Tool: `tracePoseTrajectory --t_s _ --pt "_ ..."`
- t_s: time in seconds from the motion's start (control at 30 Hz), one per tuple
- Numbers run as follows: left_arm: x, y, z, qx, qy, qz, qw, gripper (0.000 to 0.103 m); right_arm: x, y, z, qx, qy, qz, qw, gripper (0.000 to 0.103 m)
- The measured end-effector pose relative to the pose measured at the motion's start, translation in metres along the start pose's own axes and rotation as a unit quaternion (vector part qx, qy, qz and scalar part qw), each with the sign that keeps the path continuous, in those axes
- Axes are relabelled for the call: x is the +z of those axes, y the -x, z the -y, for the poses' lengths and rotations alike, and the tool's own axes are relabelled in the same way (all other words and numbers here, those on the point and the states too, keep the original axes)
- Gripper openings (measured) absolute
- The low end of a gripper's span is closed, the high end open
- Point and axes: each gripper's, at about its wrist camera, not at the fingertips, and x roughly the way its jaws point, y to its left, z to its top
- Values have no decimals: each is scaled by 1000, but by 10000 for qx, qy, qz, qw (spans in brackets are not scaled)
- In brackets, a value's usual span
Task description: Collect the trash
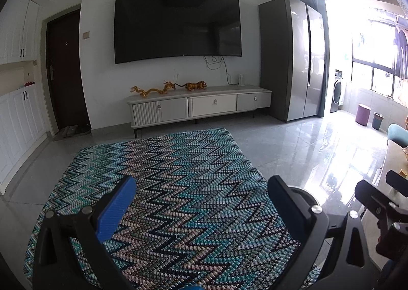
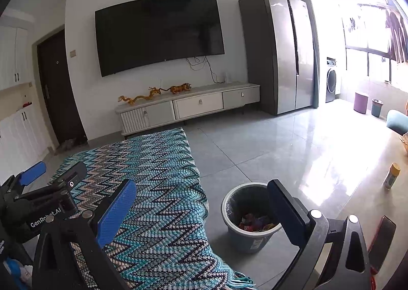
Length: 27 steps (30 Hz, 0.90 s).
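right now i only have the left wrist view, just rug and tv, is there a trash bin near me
Observer: Yes. The right wrist view shows a grey bin on the floor tiles just beside the rug's right edge, in front of the right gripper.
Operator: anything in it
Observer: It has a dark liner and colourful wrappers at the bottom.
Operator: is the right gripper carrying something
Observer: No, its jaws are wide apart with nothing between them.
Operator: any loose trash left
Observer: On the rug and tiles I see none. A small yellow-capped container stands upright on the pale surface at far right; I can't tell whether it's trash.
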Motion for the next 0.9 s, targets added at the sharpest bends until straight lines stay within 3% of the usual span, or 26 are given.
tracePoseTrajectory --t_s 0.9 --pt "-10 0 1 -10 -76 -177 9998 103 -4 -4 -7 -158 82 36 9998 103"
